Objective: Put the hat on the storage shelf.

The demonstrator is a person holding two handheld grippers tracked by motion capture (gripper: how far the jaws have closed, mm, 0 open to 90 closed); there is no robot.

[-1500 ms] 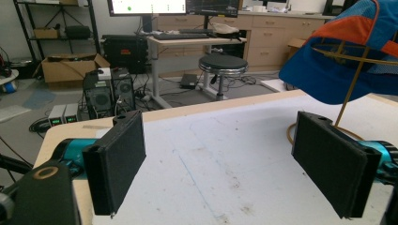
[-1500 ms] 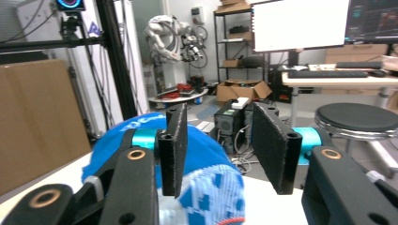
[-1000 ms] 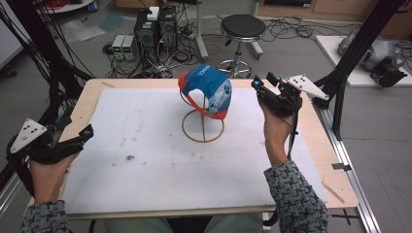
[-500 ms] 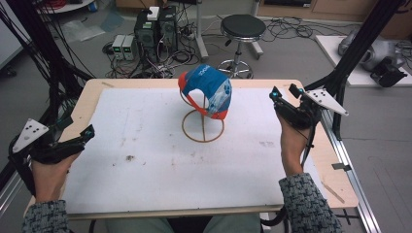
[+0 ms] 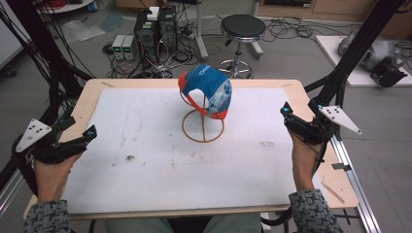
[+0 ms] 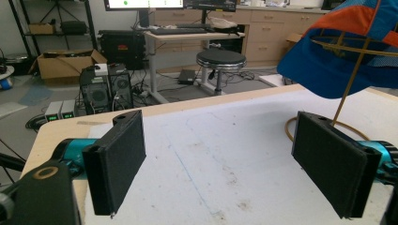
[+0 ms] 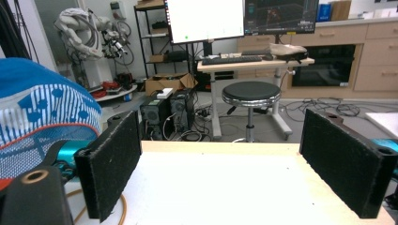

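A blue, white and orange cap hangs on a thin wire stand at the middle back of the white mat. My left gripper rests open at the table's left edge, well away from the stand. In the left gripper view its jaws stand wide apart with nothing between them, and the cap sits ahead to the right. My right gripper is open at the table's right edge. In the right gripper view it is empty, with the cap to its left.
The white mat covers most of the wooden table. A black stool and computer boxes with cables stand on the floor beyond the far edge. Black frame posts rise at both sides.
My right gripper has drawn away from the cap, moving right and back toward the person to the table's right edge. The left gripper and the cap stay where they were.
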